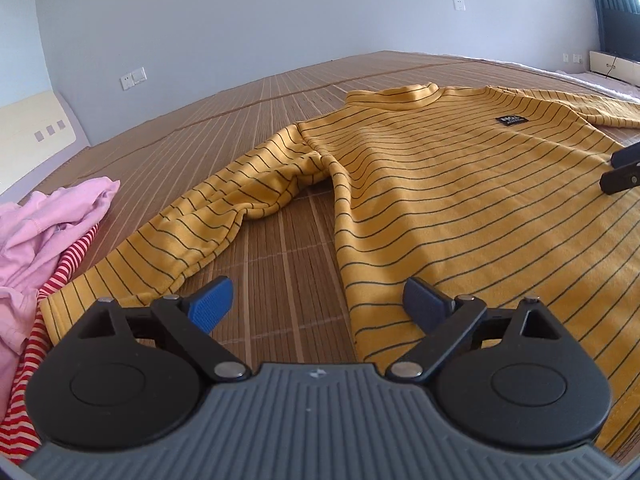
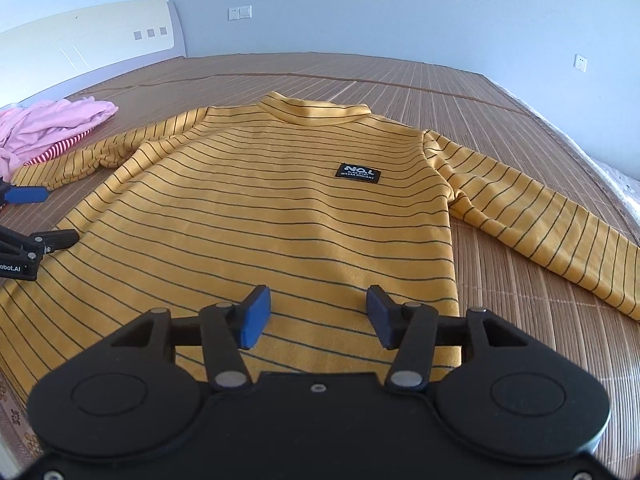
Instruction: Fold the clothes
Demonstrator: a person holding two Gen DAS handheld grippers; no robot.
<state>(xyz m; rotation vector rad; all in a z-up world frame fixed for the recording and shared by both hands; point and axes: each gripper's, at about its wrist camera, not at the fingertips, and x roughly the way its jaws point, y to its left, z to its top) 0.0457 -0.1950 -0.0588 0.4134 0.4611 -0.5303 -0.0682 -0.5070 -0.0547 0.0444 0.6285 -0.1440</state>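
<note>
Both grippers spread wide, holding nothing: left gripper (image 1: 320, 308) at shirt (image 2: 260, 216) hem corner, right gripper (image 2: 316, 316) over hem. Risk: pinching one layer only; bunched sleeve (image 1: 224, 200) near shirt armpit folds crooked.

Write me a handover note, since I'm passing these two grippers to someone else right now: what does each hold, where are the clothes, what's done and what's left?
Left gripper: open, empty, over the gap between the shirt's body and the sleeve on that side.
Right gripper: open, empty, above the hem of the shirt.
Yellow striped shirt: spread flat on the bamboo mat, front up, black patch showing, both sleeves out to the sides.
Pink garment lies in a heap over a red striped one off to the left.
Done: shirt laid out. Left: every fold on it, then seemingly the heap.
</note>
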